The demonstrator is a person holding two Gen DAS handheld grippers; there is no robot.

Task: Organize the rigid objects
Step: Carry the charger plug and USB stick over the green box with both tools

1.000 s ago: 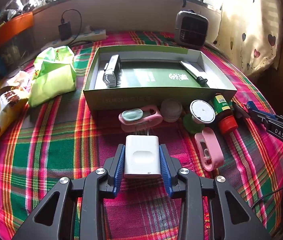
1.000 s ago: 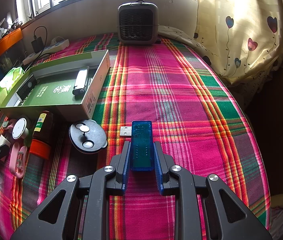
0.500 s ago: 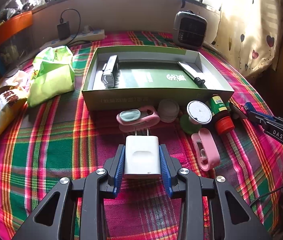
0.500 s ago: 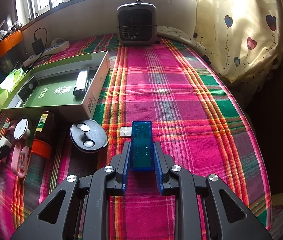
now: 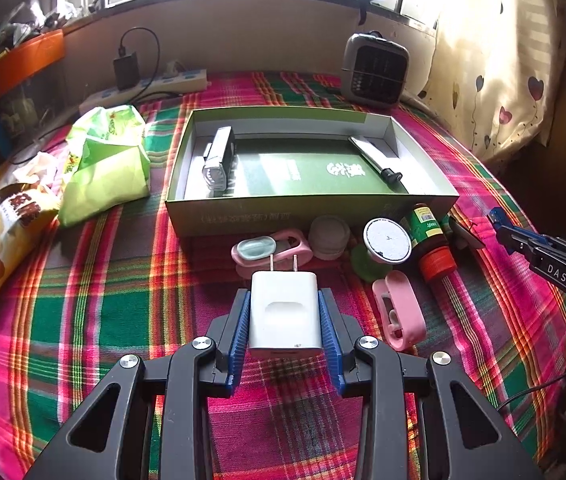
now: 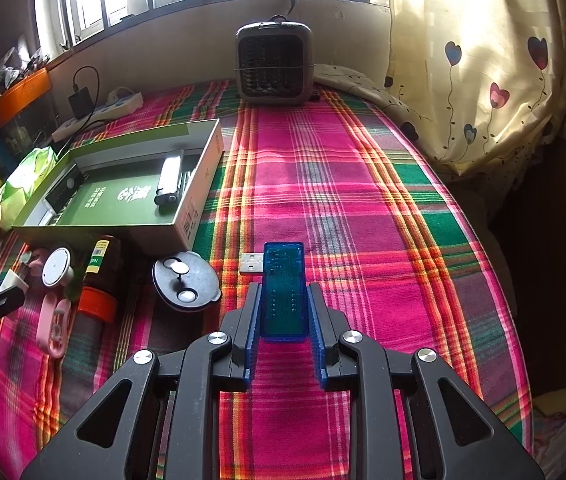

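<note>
My left gripper (image 5: 284,300) is shut on a white charger plug (image 5: 284,320), prongs pointing forward, held over the plaid cloth in front of the open green box (image 5: 283,216). My right gripper (image 6: 283,296) is shut on a blue translucent USB stick (image 6: 283,280), right of the green box (image 6: 187,224). The box holds a silver-black device (image 5: 219,160) and a black-tipped lighter (image 5: 379,162). In front of it lie two pink cases (image 5: 271,246) (image 5: 399,312), a white jar (image 5: 329,236), a round white lid (image 5: 387,236), a red-capped brown bottle (image 5: 431,240) and a black round lid (image 6: 185,280).
A small fan heater (image 6: 273,64) stands at the back by the window. A power strip (image 5: 147,88), a green bag (image 5: 107,164) and a snack bag (image 5: 15,224) lie at the left. A curtain (image 6: 483,60) hangs at the right, where the table edge curves away.
Both grippers keep their holds. The box and the objects sit slightly lower and smaller in both views, a small shift of both hands.
</note>
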